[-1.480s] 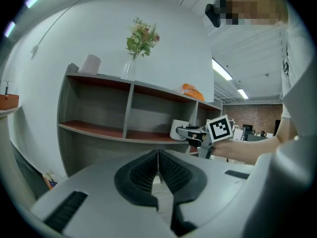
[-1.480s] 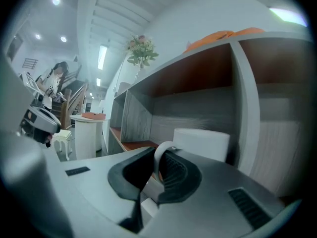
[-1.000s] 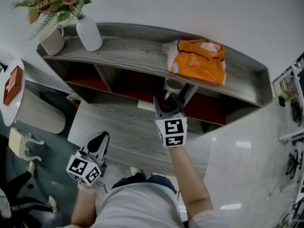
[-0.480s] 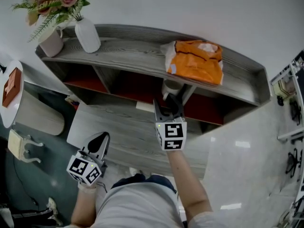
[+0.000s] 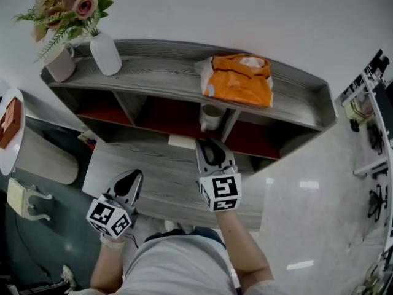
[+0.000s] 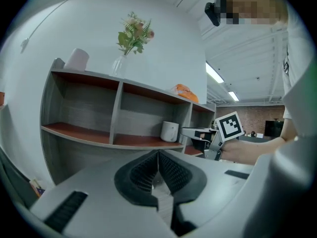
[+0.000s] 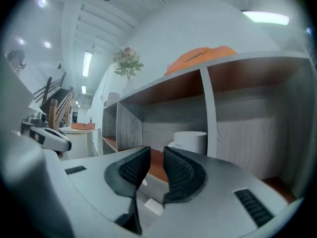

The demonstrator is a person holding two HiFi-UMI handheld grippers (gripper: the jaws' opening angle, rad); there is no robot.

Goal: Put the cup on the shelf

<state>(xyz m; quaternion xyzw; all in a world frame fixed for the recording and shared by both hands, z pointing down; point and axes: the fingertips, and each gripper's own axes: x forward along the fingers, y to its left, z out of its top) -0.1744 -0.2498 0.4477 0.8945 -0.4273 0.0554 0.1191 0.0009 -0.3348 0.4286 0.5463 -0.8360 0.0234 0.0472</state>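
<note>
**Item: cup [image 5: 210, 117].** White, upright, long axis vertical. It stands on the lower board of the shelf [image 5: 159, 72], in the middle compartment, just beside the upright divider. Nothing grips it.

**Item: right gripper [image 5: 210, 149].** This is the nearer claw. The cup lies straight ahead of its tips and a little to the right of its jaw line, near but apart. In the right gripper view the cup [image 7: 190, 142] shows beyond the pads, not between them. The jaws are closing, a narrow gap is left, and nothing sits in that gap [image 7: 153, 165].

**Item: left gripper [image 5: 130, 180].** It is low and to the left, well apart from the shelf and farther from the cup than the right claw. In the left gripper view its ribbed pads meet along one seam [image 6: 158, 167], pressed together and empty. From this claw the cup [image 6: 170, 131] lies ahead and slightly right, with the right gripper beside it further right.

**Item: orange bag [image 5: 241, 80].** It lies on the top board, above and ahead of the right gripper and over the cup's compartment.

**Item: vase with flowers [image 5: 105, 53].** It stands on the top board, far left of the right gripper.

**Assessment.** Placement looks complete, as the cup rests on the shelf free of both claws. Judged from this layout, the governing relation is cup dead ahead of the right jaws. A retreat straight back along the jaw line would keep the tips off the cup and the divider, whereas a sideways swing to the right risks a nudge.
</note>
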